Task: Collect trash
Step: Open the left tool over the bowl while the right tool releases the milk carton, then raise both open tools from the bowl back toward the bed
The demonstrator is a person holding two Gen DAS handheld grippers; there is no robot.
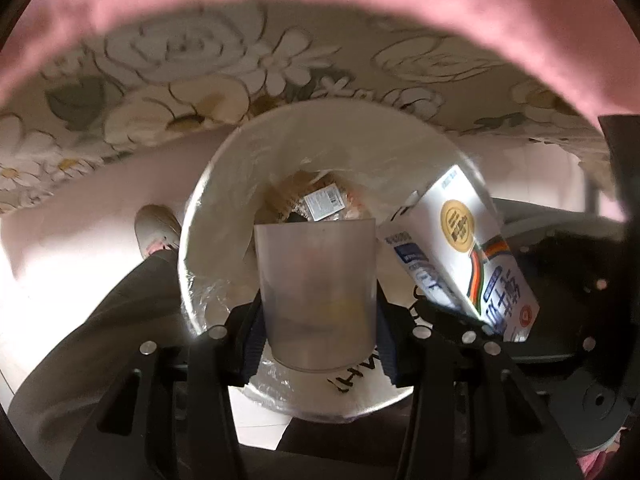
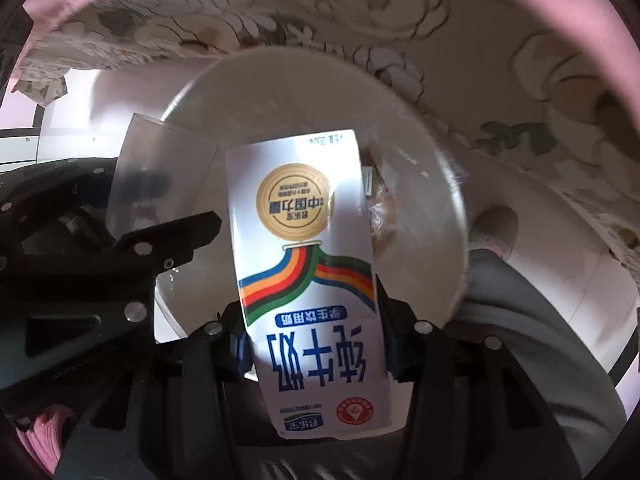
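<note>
Left wrist: left tongs (image 1: 318, 332) clamp frosted plastic cup (image 1: 316, 292); right tongs (image 2: 314, 344) clamp glossy milk carton (image 2: 308, 272) above round lined bin (image 1: 224, 184).

White milk carton (image 2: 308, 280) with rainbow stripes, frosted cup (image 1: 316, 296), floral tablecloth (image 1: 192, 68)

Both scenes are viewed from cameras mounted on the grippers, aimed steeply downward along the fingers (image 1: 252, 332) and held close above a lined white bin (image 1: 208, 216). In the left wrist view the bin mouth is seen from nearly overhead, with a flowered cloth (image 1: 208, 60) beyond it. The right wrist view faces the same bin (image 2: 420, 152) from beside it. The bin, a clear cup (image 1: 316, 292) (image 2: 160, 168), a milk carton (image 1: 460, 240) (image 2: 308, 264) and the cloth (image 2: 500, 40) are shared by both views.
</note>
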